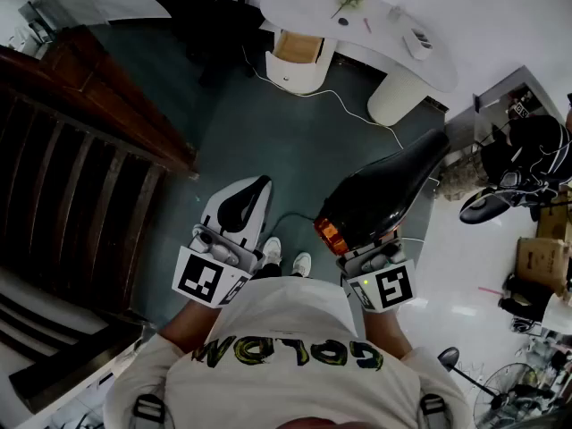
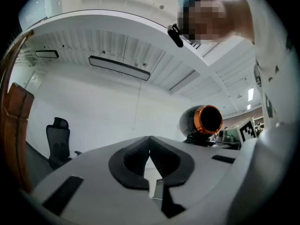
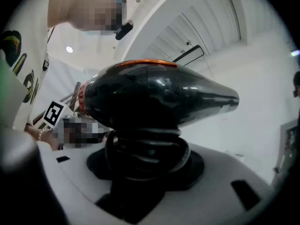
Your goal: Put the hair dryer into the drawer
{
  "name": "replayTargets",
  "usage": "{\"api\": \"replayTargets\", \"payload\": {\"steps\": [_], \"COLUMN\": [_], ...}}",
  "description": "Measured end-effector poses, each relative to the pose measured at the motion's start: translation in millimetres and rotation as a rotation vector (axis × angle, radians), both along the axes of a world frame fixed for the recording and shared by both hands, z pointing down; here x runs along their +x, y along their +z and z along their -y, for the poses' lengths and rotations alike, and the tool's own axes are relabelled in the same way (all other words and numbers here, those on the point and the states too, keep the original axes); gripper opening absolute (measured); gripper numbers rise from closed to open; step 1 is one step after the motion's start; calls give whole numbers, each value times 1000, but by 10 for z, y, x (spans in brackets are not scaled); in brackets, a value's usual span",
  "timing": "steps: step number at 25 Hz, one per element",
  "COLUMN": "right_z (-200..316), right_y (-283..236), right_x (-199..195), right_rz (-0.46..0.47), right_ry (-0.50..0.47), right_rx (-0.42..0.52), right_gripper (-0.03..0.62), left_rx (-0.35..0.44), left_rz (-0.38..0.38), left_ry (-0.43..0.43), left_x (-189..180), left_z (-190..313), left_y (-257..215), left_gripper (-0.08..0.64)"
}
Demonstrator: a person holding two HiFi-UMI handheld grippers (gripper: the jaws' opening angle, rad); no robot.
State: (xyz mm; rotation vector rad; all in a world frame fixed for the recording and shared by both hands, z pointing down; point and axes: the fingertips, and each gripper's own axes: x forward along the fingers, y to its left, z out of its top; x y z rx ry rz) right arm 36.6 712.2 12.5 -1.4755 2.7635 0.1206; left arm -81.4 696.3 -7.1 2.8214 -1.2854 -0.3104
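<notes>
Jaws of right gripper (image 3: 145, 165) clamp the hair dryer (image 3: 154, 95) (coiled cord (image 3: 146, 146) visible only in its view); left gripper (image 2: 150, 146) closed, empty.

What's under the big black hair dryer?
The right gripper, its jaws closed around the hair dryer handle. A coiled black cord wraps that handle, so the handle itself is covered.

Around you, a dark teal floor (image 1: 295, 141) runs to a curved white desk (image 1: 304, 7) at the far side, with a black office chair (image 1: 201, 7) just left of it. Dark wooden furniture (image 1: 80, 132) fills your left. Glossy white floor (image 1: 456, 266) and cardboard boxes (image 1: 541, 257) lie to your right. A long ceiling light (image 2: 119, 68) hangs overhead.
</notes>
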Motion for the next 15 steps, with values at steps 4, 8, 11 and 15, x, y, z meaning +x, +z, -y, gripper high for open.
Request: {"api": "replayTargets", "payload": {"steps": [4,8,11,15], "right_z": [98,199,300,525], "right_y": [-25,-4,40,118], "right_x": [-126,-169,-127,-27], "right_rz": [37,39,22,33], "right_ry": [15,34,46,55], "right_rx": [-1,-13,-21,-41], "right_gripper": [242,244,244,244], "left_rx": [-2,-7,-14,-33], "left_rz": [-14,-12,-12,-2], "left_ry": [15,31,42,26], "left_x": [-174,-236,-200,-130], "left_z": [72,180,274,485], "left_y": [8,36,64,163], "left_gripper": [12,12,12,12]}}
